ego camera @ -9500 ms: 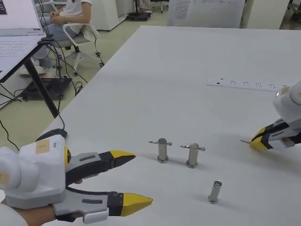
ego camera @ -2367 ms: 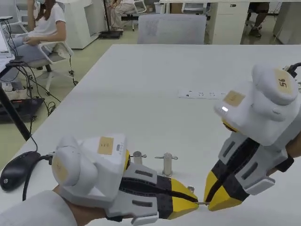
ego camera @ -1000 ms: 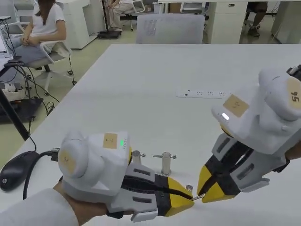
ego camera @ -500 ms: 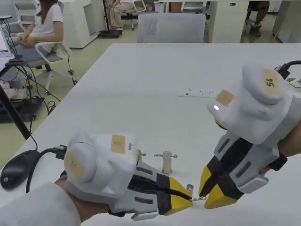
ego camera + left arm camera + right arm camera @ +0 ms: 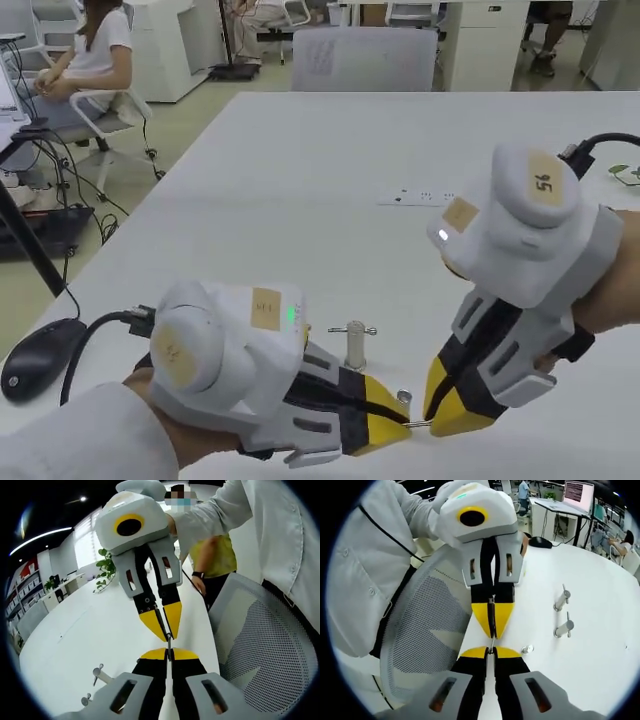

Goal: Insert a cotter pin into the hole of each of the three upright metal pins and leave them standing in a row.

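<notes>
A thin cotter pin (image 5: 418,424) bridges the two gripper tips just above the table's near edge. My left gripper (image 5: 392,432) is shut on one end of it, and my right gripper (image 5: 438,414) is shut on the other. In the left gripper view the cotter pin (image 5: 169,644) runs out of my own shut jaws to the right gripper (image 5: 163,626). Just behind the tips stands a bare metal pin (image 5: 403,398), also the bare pin (image 5: 526,649). One upright pin with a cotter (image 5: 354,345) stands further back. Two fitted pins (image 5: 562,599) (image 5: 565,628) stand side by side.
A white power strip (image 5: 425,197) lies mid-table. A black mouse (image 5: 35,357) and its cable sit at the left edge. A mesh chair (image 5: 425,625) is close behind the near edge. A seated person (image 5: 85,50) is far left, off the table.
Long before, the grippers were apart, the left open and the right at the far right with the cotter pin. Over the last second they stay tip to tip with only slight shifts.
</notes>
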Demonstrator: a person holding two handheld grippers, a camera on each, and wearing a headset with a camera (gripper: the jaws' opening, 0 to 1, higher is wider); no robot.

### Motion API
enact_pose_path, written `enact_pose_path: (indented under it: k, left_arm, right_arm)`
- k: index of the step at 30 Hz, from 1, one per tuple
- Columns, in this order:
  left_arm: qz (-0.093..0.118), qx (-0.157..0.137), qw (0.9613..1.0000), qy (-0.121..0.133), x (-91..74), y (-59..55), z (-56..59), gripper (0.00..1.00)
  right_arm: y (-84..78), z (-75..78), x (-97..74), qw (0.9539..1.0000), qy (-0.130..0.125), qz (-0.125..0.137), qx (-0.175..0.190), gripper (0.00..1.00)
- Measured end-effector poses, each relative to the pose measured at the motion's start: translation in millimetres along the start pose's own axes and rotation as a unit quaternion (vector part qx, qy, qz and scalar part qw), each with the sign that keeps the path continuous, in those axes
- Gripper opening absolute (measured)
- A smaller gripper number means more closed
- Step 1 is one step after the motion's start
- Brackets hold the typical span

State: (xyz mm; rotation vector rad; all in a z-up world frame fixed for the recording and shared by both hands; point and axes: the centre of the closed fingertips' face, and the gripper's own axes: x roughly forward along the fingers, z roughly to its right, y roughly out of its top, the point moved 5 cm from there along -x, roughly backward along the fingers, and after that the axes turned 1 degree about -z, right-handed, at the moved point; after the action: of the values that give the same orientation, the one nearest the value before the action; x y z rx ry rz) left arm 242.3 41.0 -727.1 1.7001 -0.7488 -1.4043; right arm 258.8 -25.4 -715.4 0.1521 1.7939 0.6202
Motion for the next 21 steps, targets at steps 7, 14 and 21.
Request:
enact_pose_path:
  k: [7, 14, 21]
  left_arm:
    - [0.001, -0.011, 0.9999, -0.003, 3.1, 0.0, 0.2, 0.00]
    - [0.002, -0.014, 0.9999, 0.002, 2.1, 0.0, -1.8, 0.00]
    - [0.015, -0.028, 0.9995, 0.006, 2.3, -0.6, -3.3, 0.01]
  right_arm:
    - [-3.5, -1.5, 3.2, 0.9978, -0.025, -0.025, -0.055, 0.05]
    - [-2.7, 1.0, 1.6, 0.9962, -0.048, -0.025, -0.067, 0.04]
    - [-2.9, 4.2, -0.2, 0.9963, -0.064, -0.016, -0.055, 0.03]
